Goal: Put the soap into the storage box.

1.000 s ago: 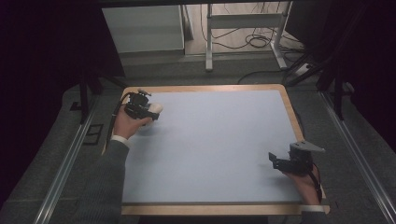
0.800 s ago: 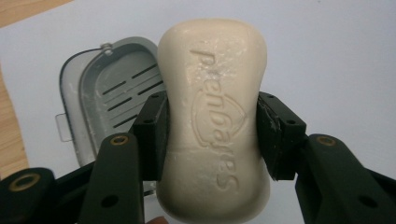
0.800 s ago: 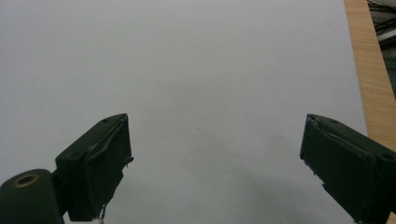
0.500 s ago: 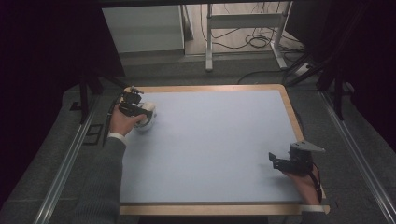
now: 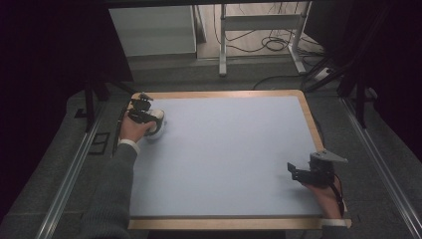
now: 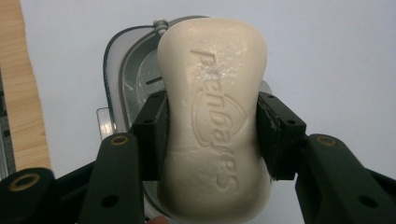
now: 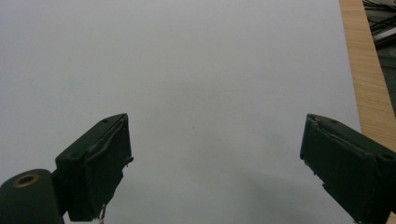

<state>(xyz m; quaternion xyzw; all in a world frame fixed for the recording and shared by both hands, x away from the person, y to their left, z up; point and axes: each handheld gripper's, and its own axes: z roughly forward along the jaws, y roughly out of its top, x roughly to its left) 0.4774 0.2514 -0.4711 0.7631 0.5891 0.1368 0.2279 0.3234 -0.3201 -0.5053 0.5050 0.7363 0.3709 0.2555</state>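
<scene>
Clearly the soap (image 6: pixel 212 116), a cream bar with raised lettering, sits pinched at its waist between the jaws of the left gripper (image 6: pixel 211 135), above a clear dish (image 6: pixel 122 79) near the table's (image 5: pixel 224 164) far left corner. From above, soap and dish blur into one pale patch. Near the right edge, the right gripper (image 7: pixel 215 168) hangs with jaws wide apart over bare blue surface.

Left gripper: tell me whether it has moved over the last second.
Yes. In the high view the left gripper, shut on the soap, has shifted slightly away from the person, toward the table's far-left corner.
</scene>
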